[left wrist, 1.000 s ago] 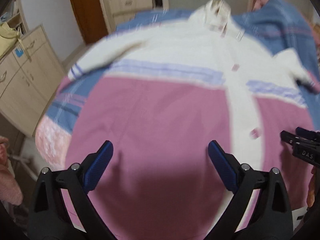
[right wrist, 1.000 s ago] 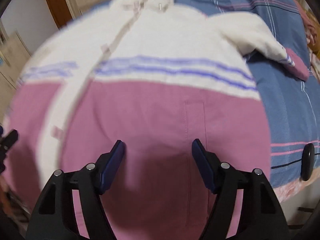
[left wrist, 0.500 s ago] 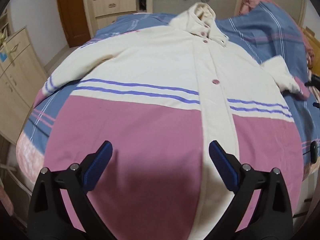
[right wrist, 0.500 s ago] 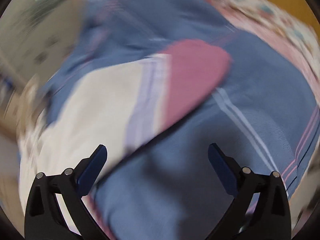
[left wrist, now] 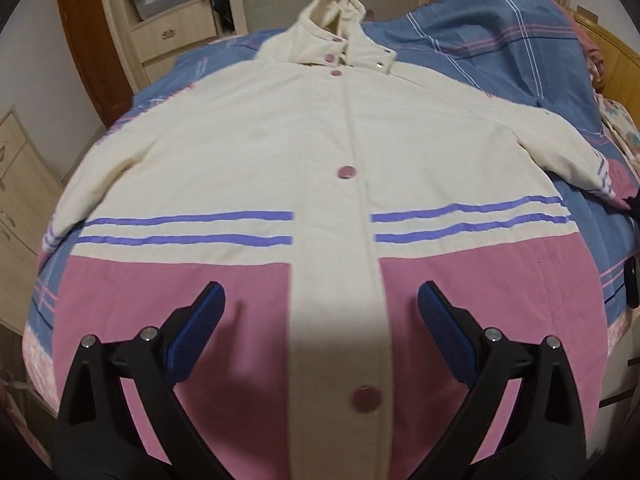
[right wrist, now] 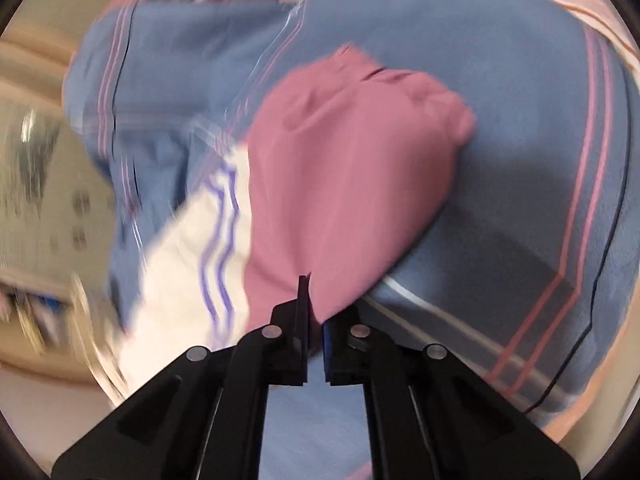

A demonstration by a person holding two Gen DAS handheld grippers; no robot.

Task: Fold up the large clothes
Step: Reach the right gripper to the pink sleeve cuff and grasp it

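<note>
A large cream and pink coat (left wrist: 320, 168) with purple stripes and pink buttons lies face up on a bed, collar at the far end. My left gripper (left wrist: 320, 312) is open and empty, above the pink hem near the button strip. My right gripper (right wrist: 314, 308) is shut on the pink cuff end of the coat's right sleeve (right wrist: 340, 184), which lies on the blue blanket (right wrist: 520, 184). The sleeve also shows at the right edge of the left wrist view (left wrist: 580, 160).
A blue striped blanket (left wrist: 500, 40) covers the bed. A wooden dresser (left wrist: 16, 200) stands at the left, shelves with drawers (left wrist: 172, 24) behind. A wooden headboard (left wrist: 616, 64) is at the far right.
My right gripper has swung from the pink hem over to the right sleeve and shut on its cuff. My left gripper has shifted right along the hem, still open.
</note>
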